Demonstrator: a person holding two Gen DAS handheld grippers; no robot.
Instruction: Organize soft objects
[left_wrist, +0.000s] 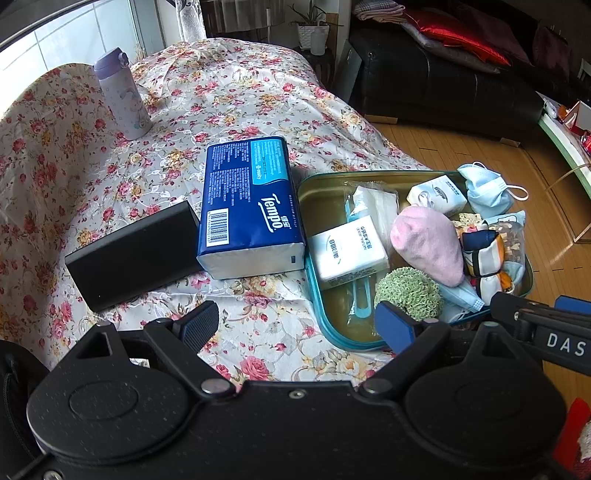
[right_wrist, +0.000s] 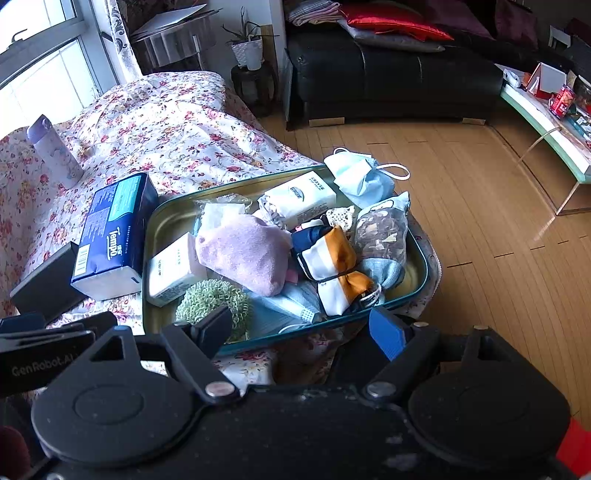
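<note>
A teal-rimmed metal tray (left_wrist: 314, 192) (right_wrist: 162, 214) lies at the table's corner, piled with soft things: a pink cloth (left_wrist: 428, 243) (right_wrist: 243, 254), a green scrubber ball (left_wrist: 408, 293) (right_wrist: 207, 299), white tissue packs (left_wrist: 349, 247) (right_wrist: 303, 197), a blue face mask (left_wrist: 485, 190) (right_wrist: 360, 173) and a striped fabric bundle (left_wrist: 484, 258) (right_wrist: 332, 262). A blue Tempo tissue pack (left_wrist: 251, 210) (right_wrist: 110, 236) lies left of the tray. My left gripper (left_wrist: 299, 328) hovers open before the tray's near left corner. My right gripper (right_wrist: 299, 332) hovers open at the tray's near rim. Neither holds anything.
A black box (left_wrist: 133, 254) (right_wrist: 44, 284) lies left of the tissue pack, a lilac bottle (left_wrist: 123, 96) (right_wrist: 55, 153) stands further back on the floral cloth (left_wrist: 229, 96). A black sofa (right_wrist: 388, 77), a potted plant (right_wrist: 247, 48) and a glass side table (right_wrist: 546, 122) surround the wooden floor (right_wrist: 480, 229).
</note>
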